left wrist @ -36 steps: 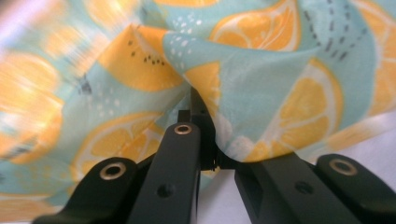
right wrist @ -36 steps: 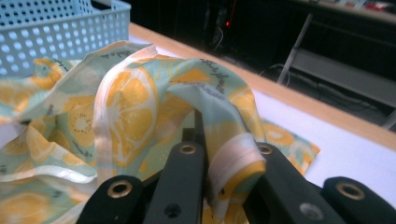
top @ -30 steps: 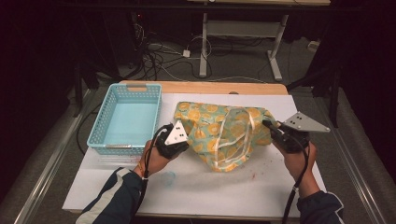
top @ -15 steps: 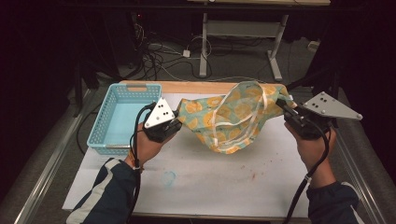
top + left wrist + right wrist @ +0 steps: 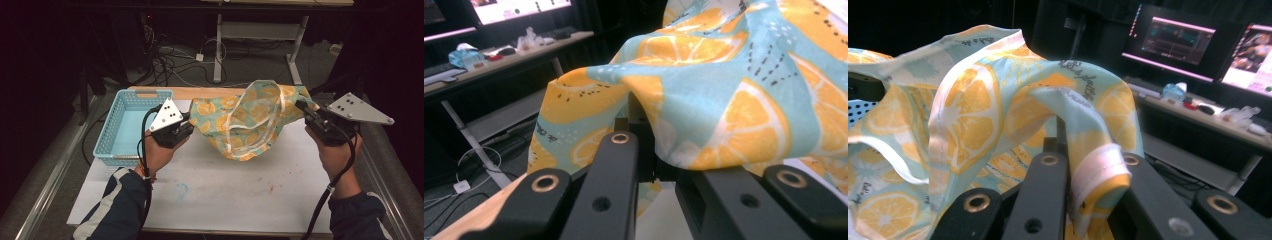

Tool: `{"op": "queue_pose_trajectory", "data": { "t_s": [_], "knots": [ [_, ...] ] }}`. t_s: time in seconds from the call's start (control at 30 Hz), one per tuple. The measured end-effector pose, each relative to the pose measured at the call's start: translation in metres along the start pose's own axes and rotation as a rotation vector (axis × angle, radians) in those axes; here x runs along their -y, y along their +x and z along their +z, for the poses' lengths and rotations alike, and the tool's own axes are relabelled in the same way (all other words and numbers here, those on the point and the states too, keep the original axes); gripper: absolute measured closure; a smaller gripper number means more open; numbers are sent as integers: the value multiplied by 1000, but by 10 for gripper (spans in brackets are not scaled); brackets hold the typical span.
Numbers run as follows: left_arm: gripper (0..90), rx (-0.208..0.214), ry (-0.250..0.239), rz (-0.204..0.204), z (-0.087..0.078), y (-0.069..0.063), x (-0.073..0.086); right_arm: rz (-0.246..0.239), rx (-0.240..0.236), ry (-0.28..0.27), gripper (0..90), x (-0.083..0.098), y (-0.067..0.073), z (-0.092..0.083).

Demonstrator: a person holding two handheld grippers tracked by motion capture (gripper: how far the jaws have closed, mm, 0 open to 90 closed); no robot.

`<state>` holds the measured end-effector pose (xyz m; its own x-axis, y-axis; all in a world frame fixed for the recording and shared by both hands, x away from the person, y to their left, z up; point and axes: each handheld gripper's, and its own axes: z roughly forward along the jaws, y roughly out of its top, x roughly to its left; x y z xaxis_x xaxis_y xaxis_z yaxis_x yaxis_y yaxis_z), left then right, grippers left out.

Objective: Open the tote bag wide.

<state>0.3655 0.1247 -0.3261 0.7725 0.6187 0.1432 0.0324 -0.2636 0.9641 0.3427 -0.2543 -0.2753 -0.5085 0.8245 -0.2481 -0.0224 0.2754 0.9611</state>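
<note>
My left gripper point(image 5: 186, 124) and right gripper point(image 5: 306, 111) are each clamped on an end of the orange-print cloth point(image 5: 245, 120). Flat on the counter point(image 5: 225, 195) a second ago, it now hangs stretched between them above the far edge, beside the blue basket point(image 5: 107, 145), ready for folding, I judge.

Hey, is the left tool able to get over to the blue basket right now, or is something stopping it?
Probably yes for the path: the blue basket sits right beside the left tool, nothing between them. But that tool is shut on the orange-print cloth, which the right tool also grips, so the cloth would drag along.
</note>
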Motion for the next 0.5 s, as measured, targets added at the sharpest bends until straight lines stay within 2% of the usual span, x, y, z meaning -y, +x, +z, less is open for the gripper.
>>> {"op": "queue_pose_trajectory", "data": {
  "t_s": [0.23,0.43,0.5],
  "knots": [
    [872,-23,-22,-5,-4,1,-9,-3,14,-25,894,-13,-2,-7],
    [871,-28,-14,-19,5,2,-8,8,26,-22,894,-10,-6,-1],
    [871,-38,-12,-13,9,3,-6,20,25,-14,894,-7,-8,2]
  ]
}}
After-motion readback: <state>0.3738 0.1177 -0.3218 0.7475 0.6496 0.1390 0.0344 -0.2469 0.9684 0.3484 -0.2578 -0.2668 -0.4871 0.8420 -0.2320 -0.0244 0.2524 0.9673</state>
